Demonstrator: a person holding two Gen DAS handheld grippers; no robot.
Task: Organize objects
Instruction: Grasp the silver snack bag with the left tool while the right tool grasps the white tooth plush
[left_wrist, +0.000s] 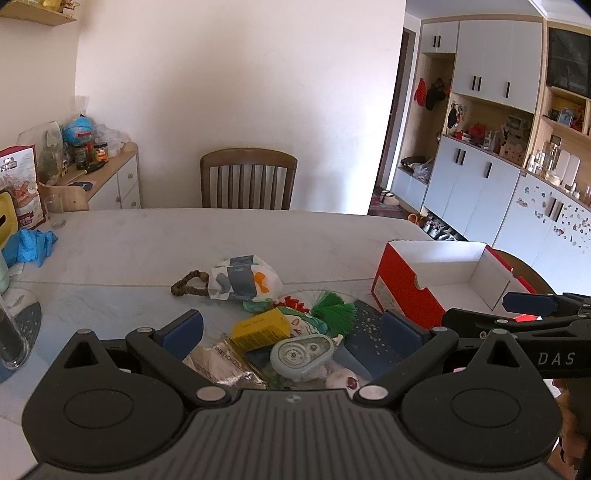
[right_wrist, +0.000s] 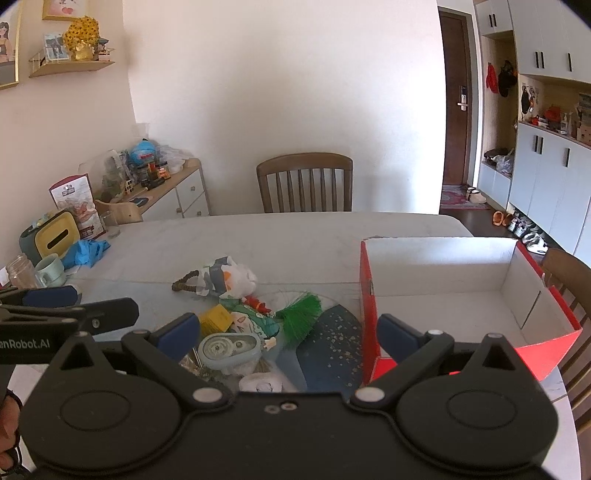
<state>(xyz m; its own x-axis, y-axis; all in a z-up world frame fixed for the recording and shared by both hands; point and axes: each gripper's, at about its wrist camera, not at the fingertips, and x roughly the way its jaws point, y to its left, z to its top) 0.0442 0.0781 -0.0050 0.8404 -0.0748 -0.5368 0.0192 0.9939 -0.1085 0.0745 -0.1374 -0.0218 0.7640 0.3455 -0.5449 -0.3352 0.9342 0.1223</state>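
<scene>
Both claws hang spread wide and empty over the pile: your left claw (left_wrist: 291, 328), your right claw (right_wrist: 288, 332). Left to right on the pale marble worktop (left_wrist: 147, 240): crinkled silver foil packet (left_wrist: 218, 363), yellow cardboard box (left_wrist: 260, 328), grey-green plastic tape dispenser (left_wrist: 301, 354), green bristly tassel (left_wrist: 332, 312); open red cardboard box with white inside (left_wrist: 443, 280) stands empty at right. Risks: items overlap, so you may pinch two; foil likely slips; right claw sits near the box wall and could knock it.
</scene>
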